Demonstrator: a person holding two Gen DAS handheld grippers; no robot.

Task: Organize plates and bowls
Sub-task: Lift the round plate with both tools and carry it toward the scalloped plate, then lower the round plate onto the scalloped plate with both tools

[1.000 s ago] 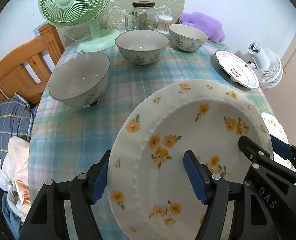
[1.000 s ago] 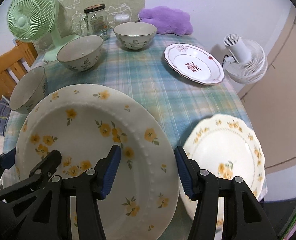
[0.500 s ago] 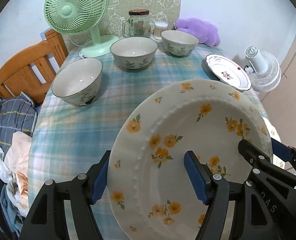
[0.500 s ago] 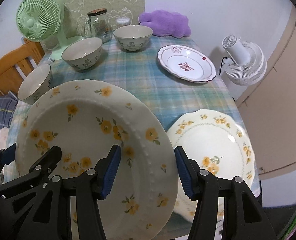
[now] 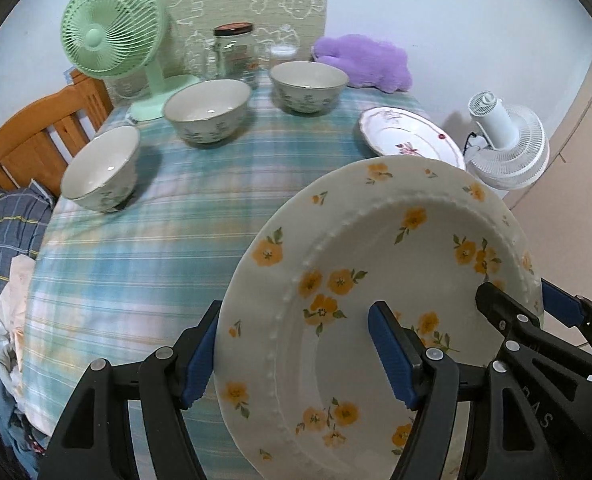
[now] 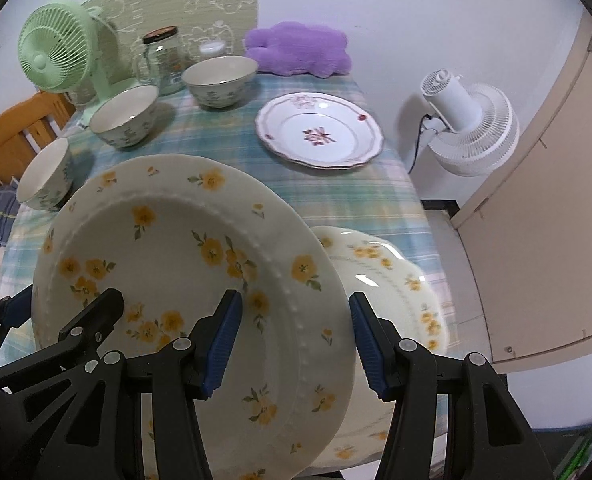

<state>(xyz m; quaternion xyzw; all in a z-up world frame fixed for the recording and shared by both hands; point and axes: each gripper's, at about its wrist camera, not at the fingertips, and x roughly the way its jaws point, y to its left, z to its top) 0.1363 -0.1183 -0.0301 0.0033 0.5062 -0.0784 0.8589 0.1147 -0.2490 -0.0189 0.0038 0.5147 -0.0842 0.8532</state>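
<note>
Yellow-flowered plate is clamped by left claw and right claw.

a pale, plain wall stood behind the table, which wore a blue-green plaid cloth. a green patterned mat leaned against the wall. a mint desk fan sat at the far left corner, a wooden chair beside it. a white fan stood on the right, near a beige panel.
</note>
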